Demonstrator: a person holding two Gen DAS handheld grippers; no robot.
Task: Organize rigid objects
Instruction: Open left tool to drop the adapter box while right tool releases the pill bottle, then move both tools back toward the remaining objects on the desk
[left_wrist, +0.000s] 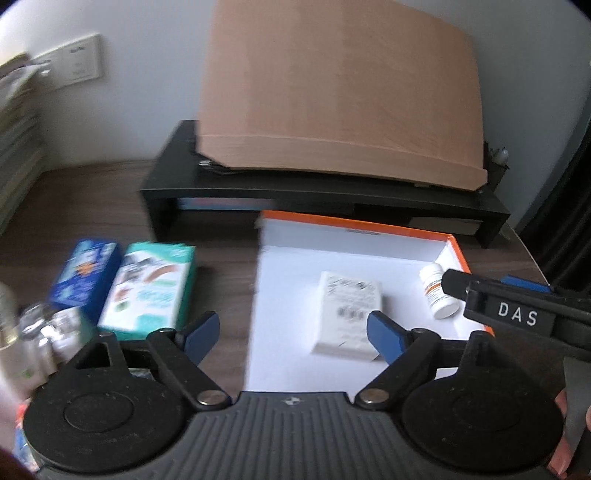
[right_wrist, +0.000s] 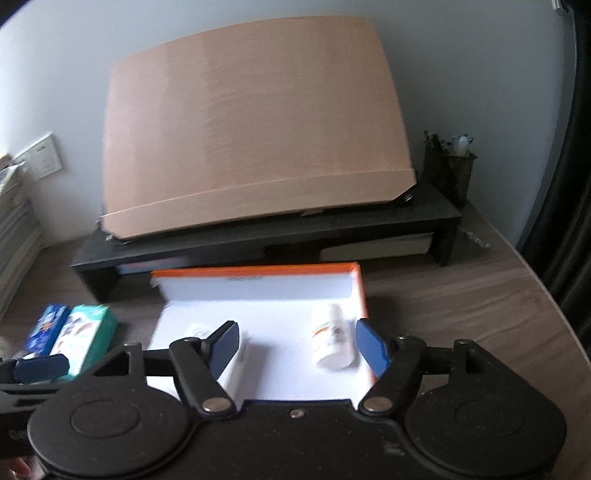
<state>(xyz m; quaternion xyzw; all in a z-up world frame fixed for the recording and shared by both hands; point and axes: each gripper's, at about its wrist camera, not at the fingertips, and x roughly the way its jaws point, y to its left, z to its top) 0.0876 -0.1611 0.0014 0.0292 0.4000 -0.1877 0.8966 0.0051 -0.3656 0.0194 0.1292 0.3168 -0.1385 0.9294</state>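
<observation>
Left wrist view: the left gripper (left_wrist: 291, 334) hangs with its jaws spread wide and nothing between the pads, over the near left edge of the orange-rimmed tray (left_wrist: 458, 251). Inside the tray the white box (left_wrist: 349, 315) lies flat, its long axis running from the near edge toward the far wall, tilted slightly; its near right corner sits just beside the gripper's right pad, not touching as far as the blur allows. The white bottle (left_wrist: 439, 293) lies on its side near the tray's right wall, cap toward the far wall, base toward the near edge. White floor stays bare between box and bottle and along the far wall. Left of the tray, on the wooden desk (left_wrist: 110, 199), a teal box (left_wrist: 151, 291) and a blue box (left_wrist: 86, 275) lie side by side, clear of the tray.

In the right wrist view the right gripper (right_wrist: 295, 347) also stands open and empty, its right pad just beside the bottle (right_wrist: 332, 341).
</observation>
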